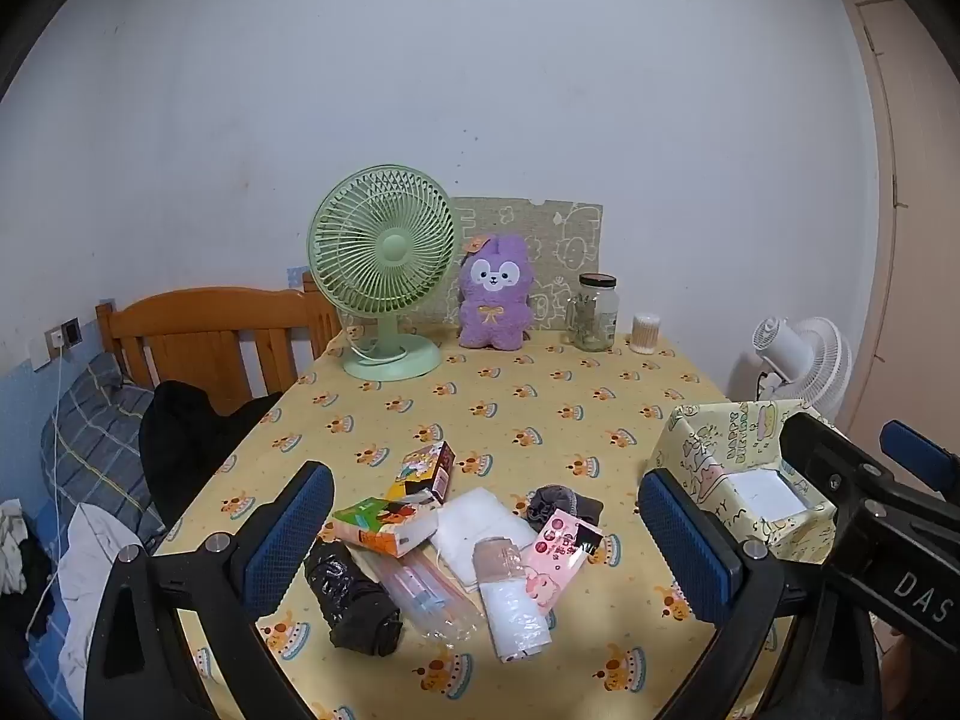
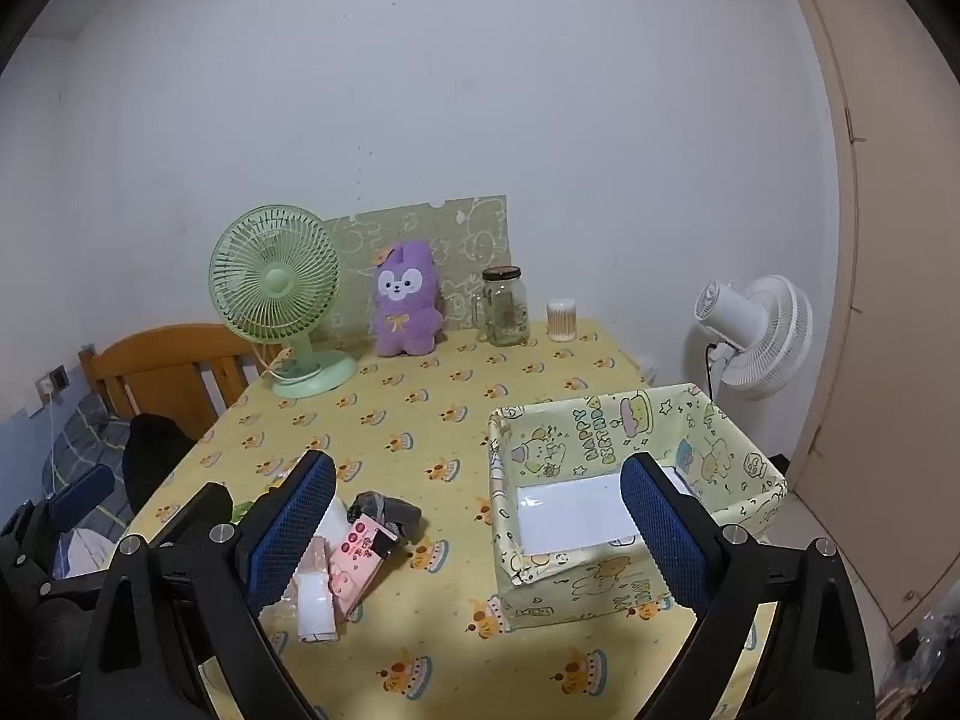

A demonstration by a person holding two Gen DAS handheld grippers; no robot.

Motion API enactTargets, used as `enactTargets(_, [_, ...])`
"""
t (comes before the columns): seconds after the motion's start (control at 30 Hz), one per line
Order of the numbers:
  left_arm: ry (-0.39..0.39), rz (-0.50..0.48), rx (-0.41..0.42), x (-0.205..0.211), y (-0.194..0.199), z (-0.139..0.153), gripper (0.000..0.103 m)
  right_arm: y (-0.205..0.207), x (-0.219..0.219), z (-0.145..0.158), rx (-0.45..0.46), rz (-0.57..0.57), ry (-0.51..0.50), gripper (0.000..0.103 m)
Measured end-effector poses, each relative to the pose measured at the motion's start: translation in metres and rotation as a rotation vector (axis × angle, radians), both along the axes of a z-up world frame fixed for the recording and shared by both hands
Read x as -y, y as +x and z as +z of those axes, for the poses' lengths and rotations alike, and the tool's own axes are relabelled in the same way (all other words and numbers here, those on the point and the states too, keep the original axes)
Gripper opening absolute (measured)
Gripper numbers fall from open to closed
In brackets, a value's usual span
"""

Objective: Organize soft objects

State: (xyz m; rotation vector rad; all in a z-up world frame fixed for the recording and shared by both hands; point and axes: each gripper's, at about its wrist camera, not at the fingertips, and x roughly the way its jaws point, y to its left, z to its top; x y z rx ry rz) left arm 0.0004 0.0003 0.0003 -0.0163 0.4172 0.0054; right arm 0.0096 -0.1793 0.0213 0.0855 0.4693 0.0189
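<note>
Both grippers, L [image 1: 486, 531] & R [image 2: 480, 516], jaws wide, holding nothing, over soft-item pile [image 1: 456, 546], paper box [image 2: 630, 498] beside.

Dim, even indoor light; fisheye-warped edges.

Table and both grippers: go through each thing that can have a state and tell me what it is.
Left gripper: open, holding nothing
Right gripper: open, holding nothing
Box: open-topped, only a white sheet inside
Jar: lid on, upright
Green fan: upright
Plush: upright
</note>
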Motion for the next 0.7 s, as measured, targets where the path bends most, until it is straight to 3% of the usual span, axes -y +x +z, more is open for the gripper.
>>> enactTargets(0.7, [0.004,-0.004,0.000,0.0000,-0.0007,0.0018,0.102,-0.0004,-0.0034,0.0003,0.003,-0.015,-0.023,0.097])
